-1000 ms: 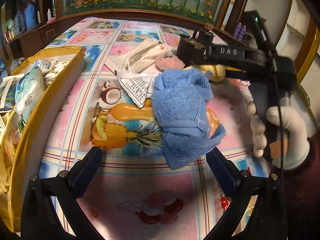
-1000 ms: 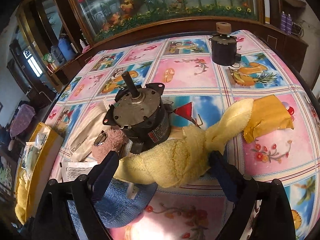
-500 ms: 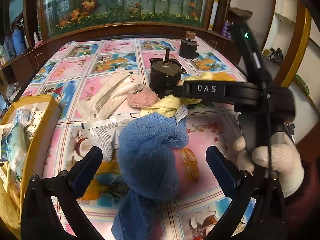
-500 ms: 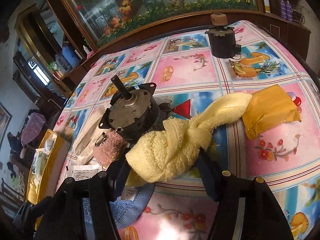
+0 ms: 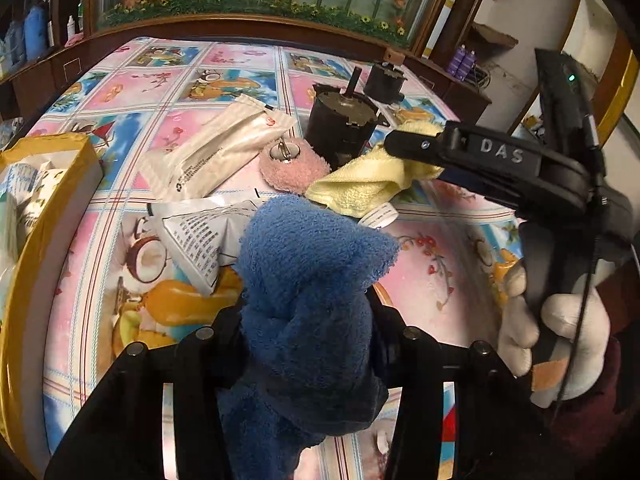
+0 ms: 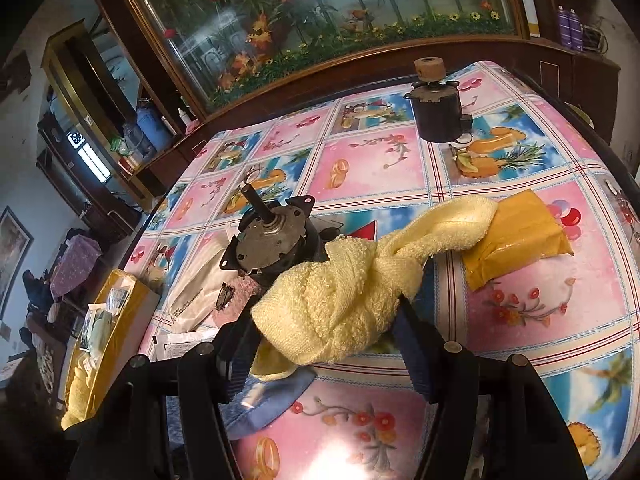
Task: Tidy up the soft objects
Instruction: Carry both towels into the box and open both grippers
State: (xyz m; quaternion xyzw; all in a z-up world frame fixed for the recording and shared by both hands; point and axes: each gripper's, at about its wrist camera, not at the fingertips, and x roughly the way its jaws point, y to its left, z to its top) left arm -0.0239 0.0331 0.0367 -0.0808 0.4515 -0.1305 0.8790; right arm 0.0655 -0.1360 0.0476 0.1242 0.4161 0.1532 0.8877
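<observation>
both grippers have closed since half a second ago: the left gripper (image 5: 306, 320), whose fingers stood wide on either side of the blue towel (image 5: 308, 288), now has them pinched in on the bunched cloth, and the right gripper (image 6: 326, 320) is likewise clamped on the yellow towel (image 6: 344, 300), which it was only narrowing on before. the blue towel looks lifted, its lower part hanging down in front of the left fingers, while one end of the yellow towel still trails onto the orange packet (image 6: 516, 236) toward the right edge of the table. i judge both soft things are now secured and ready to be carried, probably to the yellow box (image 5: 52, 216) at the left edge, which already holds packets and, in the right wrist view, something yellow and cloth-like

the table (image 6: 360, 168) wears a glossy cloth of pink and blue fruit squares. near its middle stands a dark motor (image 6: 272, 240), just behind the yellow towel; a pink fluffy pad (image 5: 294, 166) and white sachets (image 5: 216, 148) lie beside it, and a smaller motor (image 6: 436, 116) sits toward the far right corner. a gloved hand (image 5: 556, 336) holds the right gripper. behind the far edge runs a dark wooden cabinet with a painted flower panel (image 6: 340, 16); shelves with bottles stand at the left
</observation>
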